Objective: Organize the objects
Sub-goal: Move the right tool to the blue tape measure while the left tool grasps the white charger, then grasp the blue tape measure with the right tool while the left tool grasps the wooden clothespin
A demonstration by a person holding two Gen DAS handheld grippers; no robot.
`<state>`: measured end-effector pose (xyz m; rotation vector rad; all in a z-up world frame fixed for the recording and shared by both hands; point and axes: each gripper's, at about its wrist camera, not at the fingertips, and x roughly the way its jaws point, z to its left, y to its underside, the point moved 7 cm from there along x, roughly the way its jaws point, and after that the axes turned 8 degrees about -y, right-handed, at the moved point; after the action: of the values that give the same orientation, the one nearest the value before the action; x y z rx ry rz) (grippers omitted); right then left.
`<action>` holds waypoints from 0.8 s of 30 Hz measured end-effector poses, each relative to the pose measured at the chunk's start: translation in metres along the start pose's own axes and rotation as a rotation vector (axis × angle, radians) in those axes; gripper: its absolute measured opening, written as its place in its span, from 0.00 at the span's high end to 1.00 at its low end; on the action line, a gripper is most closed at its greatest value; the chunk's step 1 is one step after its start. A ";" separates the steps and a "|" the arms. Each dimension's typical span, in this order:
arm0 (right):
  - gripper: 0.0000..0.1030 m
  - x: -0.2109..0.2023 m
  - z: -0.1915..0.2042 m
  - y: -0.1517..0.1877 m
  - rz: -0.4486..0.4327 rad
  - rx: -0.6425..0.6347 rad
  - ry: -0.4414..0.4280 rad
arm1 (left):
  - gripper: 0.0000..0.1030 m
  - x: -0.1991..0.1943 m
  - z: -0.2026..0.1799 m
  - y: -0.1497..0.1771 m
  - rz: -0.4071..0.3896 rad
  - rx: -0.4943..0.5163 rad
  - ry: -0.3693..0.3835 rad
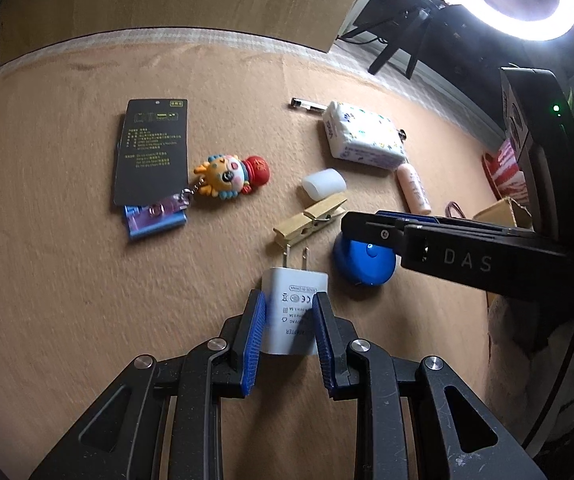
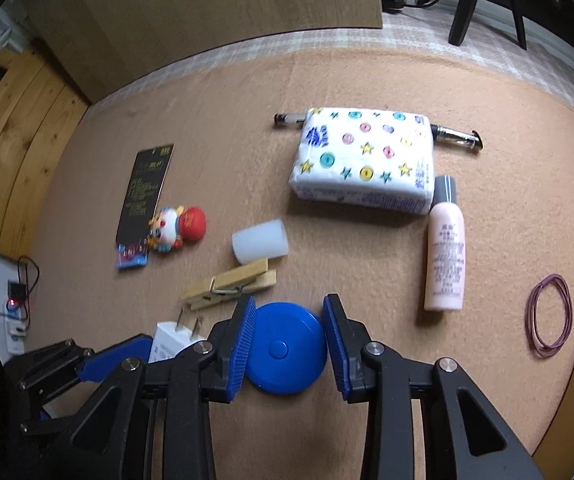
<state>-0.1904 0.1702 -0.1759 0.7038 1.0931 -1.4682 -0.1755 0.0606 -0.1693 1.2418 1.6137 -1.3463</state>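
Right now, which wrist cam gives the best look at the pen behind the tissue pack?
Right wrist view. The pen shows at both ends of the tissue pack, which hides its middle. In the left wrist view, mainly one end shows, small, beside the tissue pack.

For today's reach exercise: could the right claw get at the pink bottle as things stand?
Probably not yet: the right claw is shut on the blue disc. Otherwise the cloth between it and the pink bottle lies bare.
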 end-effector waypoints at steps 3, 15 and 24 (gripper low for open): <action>0.69 -0.002 0.001 0.009 0.010 -0.015 0.001 | 0.74 -0.002 -0.002 0.006 0.000 0.002 0.007; 0.69 -0.014 -0.010 0.042 -0.004 0.008 -0.023 | 0.74 -0.005 -0.004 0.015 0.000 0.009 0.005; 0.69 -0.035 -0.026 0.054 -0.066 0.046 0.034 | 0.72 -0.013 -0.016 -0.008 -0.037 0.055 -0.047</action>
<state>-0.1351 0.2114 -0.1680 0.7340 1.1208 -1.5467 -0.1785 0.0727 -0.1515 1.2093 1.5838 -1.4412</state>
